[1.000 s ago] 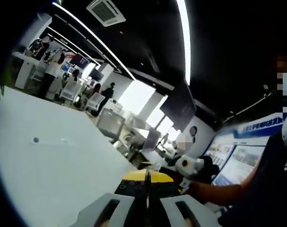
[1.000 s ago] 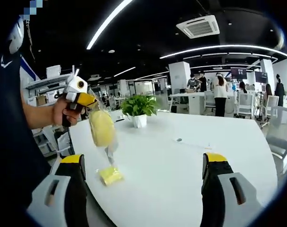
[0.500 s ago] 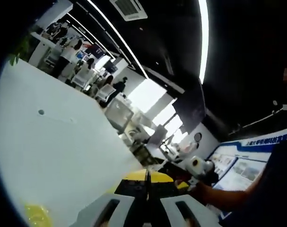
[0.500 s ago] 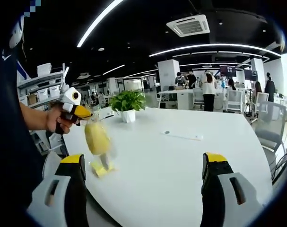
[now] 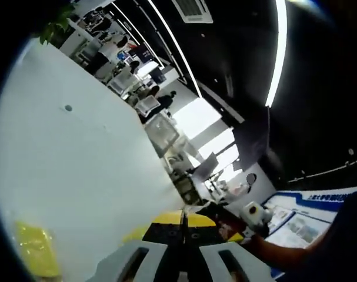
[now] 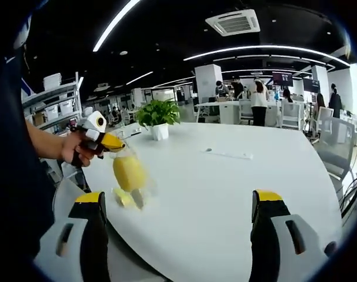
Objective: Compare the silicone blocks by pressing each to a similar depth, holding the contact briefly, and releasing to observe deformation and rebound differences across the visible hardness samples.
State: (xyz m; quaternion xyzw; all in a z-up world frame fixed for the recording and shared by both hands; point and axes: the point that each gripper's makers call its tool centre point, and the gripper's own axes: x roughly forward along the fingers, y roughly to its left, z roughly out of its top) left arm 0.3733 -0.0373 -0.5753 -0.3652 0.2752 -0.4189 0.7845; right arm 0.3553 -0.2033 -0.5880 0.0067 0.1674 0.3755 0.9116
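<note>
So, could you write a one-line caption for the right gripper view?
Left gripper holds a bagged yellow block above another block on the white table.

A broad white worktop (image 6: 237,194) carries a potted green plant (image 6: 159,119) near its far edge, a flat yellow silicone block (image 6: 123,198) near its near edge, and a small round hole (image 5: 67,108).
</note>
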